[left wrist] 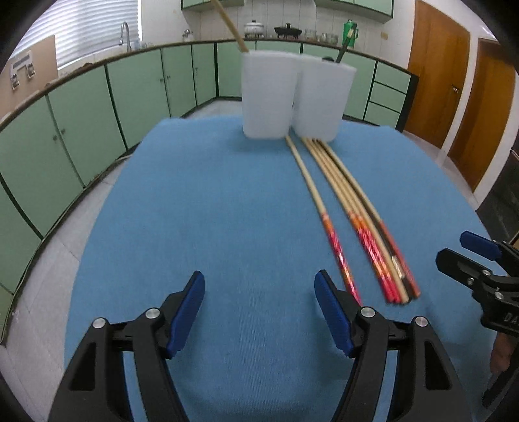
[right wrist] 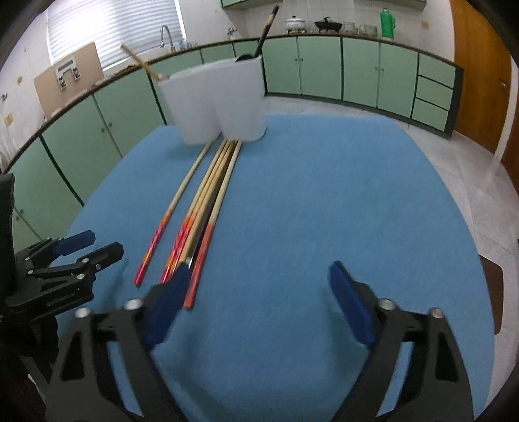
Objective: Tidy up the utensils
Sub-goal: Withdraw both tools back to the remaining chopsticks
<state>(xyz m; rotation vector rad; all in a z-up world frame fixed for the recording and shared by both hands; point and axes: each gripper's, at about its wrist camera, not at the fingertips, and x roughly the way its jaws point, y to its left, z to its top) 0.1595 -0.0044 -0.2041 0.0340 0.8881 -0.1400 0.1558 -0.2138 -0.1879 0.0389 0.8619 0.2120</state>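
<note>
On the blue cloth (left wrist: 194, 211) lie several long wooden chopsticks with red patterned ends: a bundle (left wrist: 356, 211) (right wrist: 207, 201) and one single chopstick (left wrist: 311, 191) (right wrist: 185, 188) just left of it. Their bare tips point at two white cups (left wrist: 267, 97) (left wrist: 321, 100) standing side by side at the far edge. The left cup (right wrist: 191, 107) holds a wooden chopstick (left wrist: 228, 24); the right cup (right wrist: 240, 97) holds a dark utensil (right wrist: 266, 29). My left gripper (left wrist: 259, 279) is open and empty, left of the chopsticks' red ends. My right gripper (right wrist: 259, 272) is open and empty, its left pad (right wrist: 168, 305) beside the bundle's near ends.
Green cabinets (left wrist: 81, 130) curve behind the table, with a faucet (left wrist: 125, 32), pots (left wrist: 254, 27) and a green thermos (right wrist: 387, 22) on the counter. Wooden doors (left wrist: 434, 81) stand at the right. A brown chair seat (right wrist: 493, 292) shows past the table's right edge. Tiled floor surrounds the table.
</note>
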